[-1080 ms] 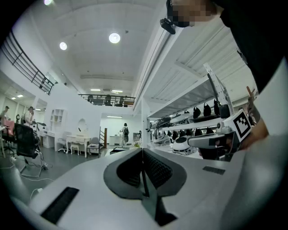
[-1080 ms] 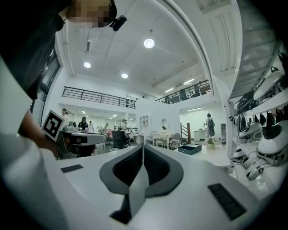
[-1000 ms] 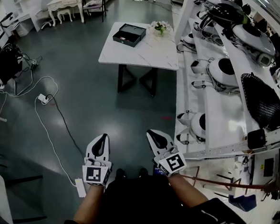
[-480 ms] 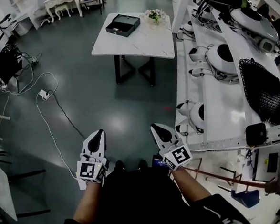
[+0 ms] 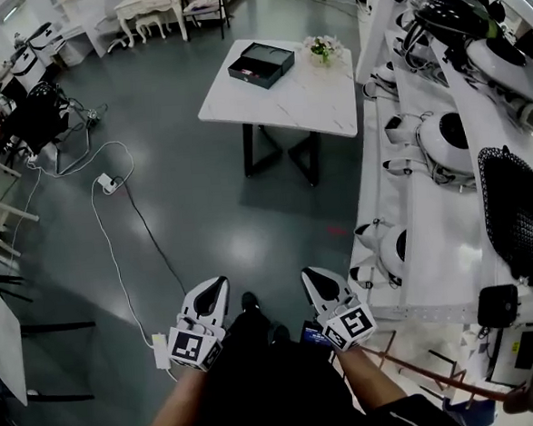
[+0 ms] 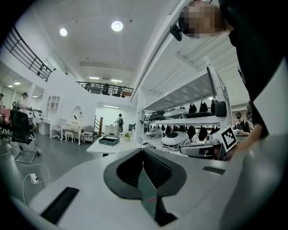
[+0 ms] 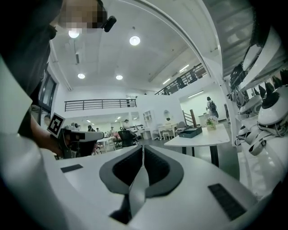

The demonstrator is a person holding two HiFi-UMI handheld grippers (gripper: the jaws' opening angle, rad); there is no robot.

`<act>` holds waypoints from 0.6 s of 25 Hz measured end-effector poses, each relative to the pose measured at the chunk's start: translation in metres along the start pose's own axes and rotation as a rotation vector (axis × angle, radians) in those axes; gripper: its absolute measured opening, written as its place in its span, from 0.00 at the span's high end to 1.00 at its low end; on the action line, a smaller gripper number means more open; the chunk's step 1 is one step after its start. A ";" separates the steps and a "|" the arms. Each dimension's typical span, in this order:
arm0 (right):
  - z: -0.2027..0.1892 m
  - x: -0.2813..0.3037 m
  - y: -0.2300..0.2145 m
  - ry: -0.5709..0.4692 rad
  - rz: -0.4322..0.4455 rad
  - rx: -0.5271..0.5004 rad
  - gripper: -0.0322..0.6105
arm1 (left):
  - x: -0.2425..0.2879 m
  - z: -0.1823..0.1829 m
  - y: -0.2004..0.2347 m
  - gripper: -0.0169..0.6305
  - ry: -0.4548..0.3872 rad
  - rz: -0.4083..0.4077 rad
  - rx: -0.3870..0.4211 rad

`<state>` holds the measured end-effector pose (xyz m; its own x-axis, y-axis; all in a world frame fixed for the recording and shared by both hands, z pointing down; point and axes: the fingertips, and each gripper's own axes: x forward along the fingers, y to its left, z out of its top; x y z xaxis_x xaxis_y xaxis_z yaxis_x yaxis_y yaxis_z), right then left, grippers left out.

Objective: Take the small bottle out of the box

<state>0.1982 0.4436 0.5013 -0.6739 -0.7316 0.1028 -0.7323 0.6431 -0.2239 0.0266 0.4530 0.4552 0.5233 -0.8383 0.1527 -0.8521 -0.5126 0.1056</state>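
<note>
Closest to you, the left gripper [image 5: 213,289] and right gripper [image 5: 315,279] sit low against your body, pointing roughly level. Both are closed tight with nothing between the pads; each gripper view shows its jaws meeting in a thin seam. Over the last second both have sunk and drawn in towards you, and they now show lower in the head view than before. One foot [image 5: 248,302] now shows ahead of you between them, which it didn't a second ago, so I'd judge you're mid-step.

Past your feet is bare floor, with a cable [image 5: 114,245] trailing off to your left and a long shelf [image 5: 432,241] of white devices running along your right.

Well beyond that stands the table [image 5: 313,104]. The box [image 5: 261,64] lies open on its far left part, with flowers [image 5: 323,49] near it to the right. The table looks about the same size as a second ago, so you've gained little ground.

The bottle itself can't be made out from here; presumably it's still inside the box. The task hasn't really begun. You still need to close the distance, then open one gripper before you reach in.
</note>
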 end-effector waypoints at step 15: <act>0.058 0.130 -0.083 -0.027 -0.049 -0.086 0.89 | 0.134 0.021 0.112 0.95 -0.083 -0.043 -0.026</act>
<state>0.1771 0.2817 0.4769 -0.6348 -0.7680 0.0852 -0.7710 0.6224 -0.1346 0.0011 0.2792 0.4666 0.5557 -0.8288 0.0657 -0.8278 -0.5443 0.1363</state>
